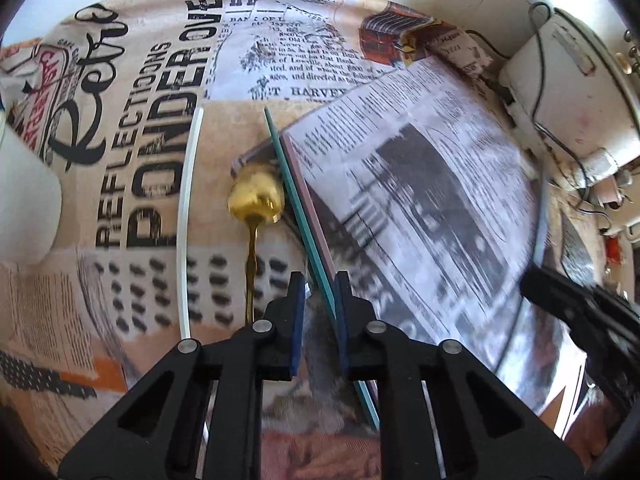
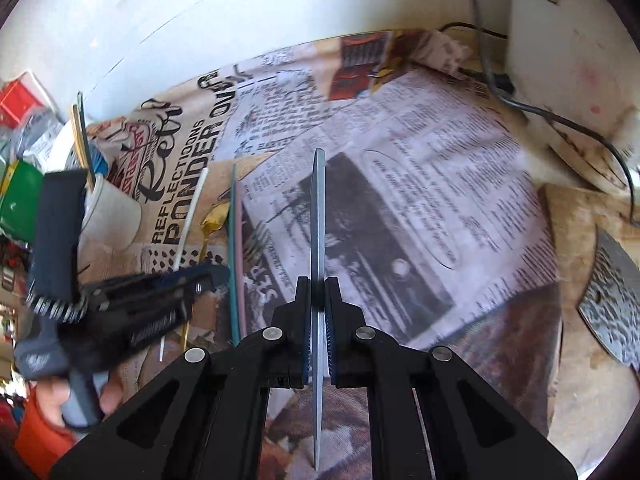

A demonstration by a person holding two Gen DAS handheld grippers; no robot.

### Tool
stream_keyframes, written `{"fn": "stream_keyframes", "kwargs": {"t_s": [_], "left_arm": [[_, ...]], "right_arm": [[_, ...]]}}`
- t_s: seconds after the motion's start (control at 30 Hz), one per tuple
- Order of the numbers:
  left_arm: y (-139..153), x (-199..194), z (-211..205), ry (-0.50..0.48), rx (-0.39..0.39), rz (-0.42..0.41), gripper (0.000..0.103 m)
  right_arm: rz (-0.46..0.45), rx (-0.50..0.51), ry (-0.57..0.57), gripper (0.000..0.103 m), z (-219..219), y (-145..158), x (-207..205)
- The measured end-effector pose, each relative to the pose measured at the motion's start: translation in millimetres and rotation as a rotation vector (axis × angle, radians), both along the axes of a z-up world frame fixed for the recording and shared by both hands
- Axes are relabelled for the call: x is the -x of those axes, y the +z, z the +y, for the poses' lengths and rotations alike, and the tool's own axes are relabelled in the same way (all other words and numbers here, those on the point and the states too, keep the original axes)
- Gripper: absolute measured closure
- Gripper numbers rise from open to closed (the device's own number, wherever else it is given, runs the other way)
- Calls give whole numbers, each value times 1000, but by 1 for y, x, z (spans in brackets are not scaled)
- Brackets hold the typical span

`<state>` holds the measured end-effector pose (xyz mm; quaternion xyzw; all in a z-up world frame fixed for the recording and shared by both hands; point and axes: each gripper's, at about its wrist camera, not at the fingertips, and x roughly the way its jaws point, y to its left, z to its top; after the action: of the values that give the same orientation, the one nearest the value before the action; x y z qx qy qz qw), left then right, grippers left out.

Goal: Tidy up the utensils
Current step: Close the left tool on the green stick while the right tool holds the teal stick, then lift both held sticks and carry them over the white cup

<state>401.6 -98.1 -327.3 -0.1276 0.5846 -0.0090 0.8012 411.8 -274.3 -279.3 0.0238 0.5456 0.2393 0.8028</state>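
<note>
My left gripper (image 1: 320, 280) is open low over the printed tablecloth, its jaws on either side of a teal stick (image 1: 298, 200) that lies next to a pink stick (image 1: 316, 216). A gold spoon (image 1: 256, 196) lies just left of them, and a white stick (image 1: 188, 216) further left. My right gripper (image 2: 319, 292) is shut on a grey-blue stick (image 2: 319, 216), held above a newspaper sheet (image 2: 420, 208). The right wrist view shows the left gripper (image 2: 208, 276) by the teal stick (image 2: 232, 248), the spoon (image 2: 214, 216) and a white cup (image 2: 112, 208) holding utensils.
A white appliance (image 1: 568, 80) with dark cables stands at the back right. A patterned round object (image 2: 616, 296) lies at the right edge. Green and red packages (image 2: 20, 196) crowd the left. The newspaper (image 1: 420, 208) covers the cloth's right half.
</note>
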Motion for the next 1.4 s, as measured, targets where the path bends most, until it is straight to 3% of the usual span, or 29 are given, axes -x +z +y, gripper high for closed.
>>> {"fn": "stream_keyframes", "kwargs": {"t_s": [0.13, 0.57, 0.77, 1.03, 1.4], "left_arm": [[-6, -11, 2, 12, -61, 1, 92], [-14, -35, -3, 13, -64, 11, 98], [-12, -38, -5, -44, -41, 7, 100], [26, -10, -11, -66, -39, -75, 100], [94, 34, 0, -42, -51, -250, 100]], "right_arm": [[3, -5, -30, 97, -12, 0, 0], [-23, -37, -51, 97, -32, 12, 1], [-42, -55, -54, 97, -32, 19, 4], [-95, -67, -63, 97, -32, 35, 12], [-171, -93, -35, 97, -12, 65, 27]]}}
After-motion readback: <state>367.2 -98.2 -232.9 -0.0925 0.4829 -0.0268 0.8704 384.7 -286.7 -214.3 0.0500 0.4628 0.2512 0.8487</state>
